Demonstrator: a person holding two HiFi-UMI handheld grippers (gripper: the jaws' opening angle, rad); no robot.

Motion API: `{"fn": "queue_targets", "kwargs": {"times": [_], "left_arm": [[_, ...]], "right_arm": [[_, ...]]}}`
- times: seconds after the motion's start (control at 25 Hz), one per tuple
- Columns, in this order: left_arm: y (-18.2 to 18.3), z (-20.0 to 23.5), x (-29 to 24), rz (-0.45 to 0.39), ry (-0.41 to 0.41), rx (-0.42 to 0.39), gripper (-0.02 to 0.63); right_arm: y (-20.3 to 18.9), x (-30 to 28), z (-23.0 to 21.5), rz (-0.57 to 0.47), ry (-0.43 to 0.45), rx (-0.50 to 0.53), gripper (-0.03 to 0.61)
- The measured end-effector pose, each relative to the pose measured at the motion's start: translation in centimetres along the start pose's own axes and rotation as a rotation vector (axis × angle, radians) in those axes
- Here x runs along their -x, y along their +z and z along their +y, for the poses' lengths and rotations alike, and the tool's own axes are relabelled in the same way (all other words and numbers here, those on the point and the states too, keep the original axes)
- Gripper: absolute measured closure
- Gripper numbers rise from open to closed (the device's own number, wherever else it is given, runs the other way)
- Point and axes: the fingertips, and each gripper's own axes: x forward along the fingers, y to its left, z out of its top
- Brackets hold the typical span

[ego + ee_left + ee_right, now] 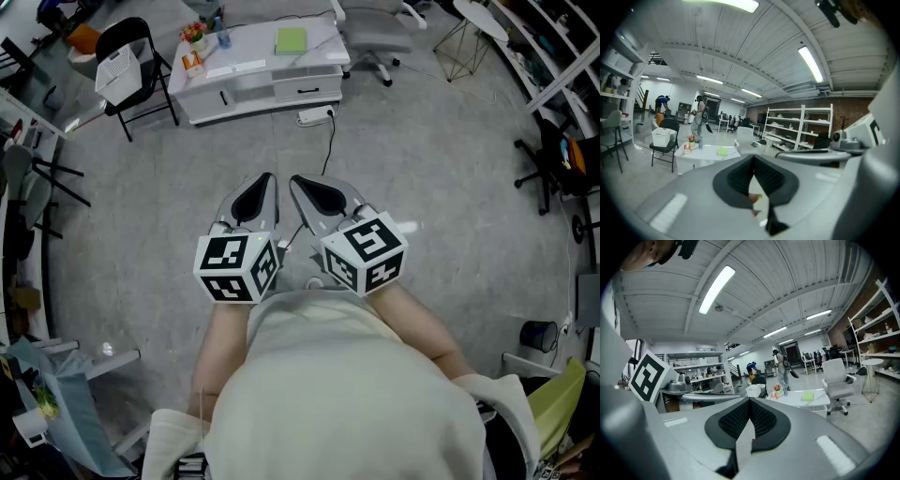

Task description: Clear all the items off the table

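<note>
A low white table (pixel 246 66) stands far ahead on the grey floor. On it lie a green pad (pixel 291 40), a small pot of flowers (pixel 194 34), a bottle (pixel 223 37) and an orange box (pixel 191 64). My left gripper (pixel 264 183) and right gripper (pixel 300 183) are side by side close to my body, well short of the table. Both are shut with nothing between the jaws. In the left gripper view the left gripper (pixel 753 158) points toward the table (pixel 705 153). In the right gripper view the right gripper (pixel 749 401) has the table (pixel 820 401) to its right.
A black folding chair with a white basket (pixel 122 70) stands left of the table, a grey office chair (pixel 375 37) to its right. A power strip (pixel 314 115) with a cable lies on the floor before the table. Shelving (pixel 553 56) lines the right side.
</note>
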Motion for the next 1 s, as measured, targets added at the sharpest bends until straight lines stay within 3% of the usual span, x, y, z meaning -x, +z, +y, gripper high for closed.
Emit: {"fn": "queue_targets", "kwargs": {"times": [1.0], "left_arm": [[0.0, 0.9, -0.3, -0.013, 0.031, 0.020, 0.606]], "right_arm": [[-0.4, -0.4, -1.7, -0.001, 0.002, -0.063, 0.580]]}}
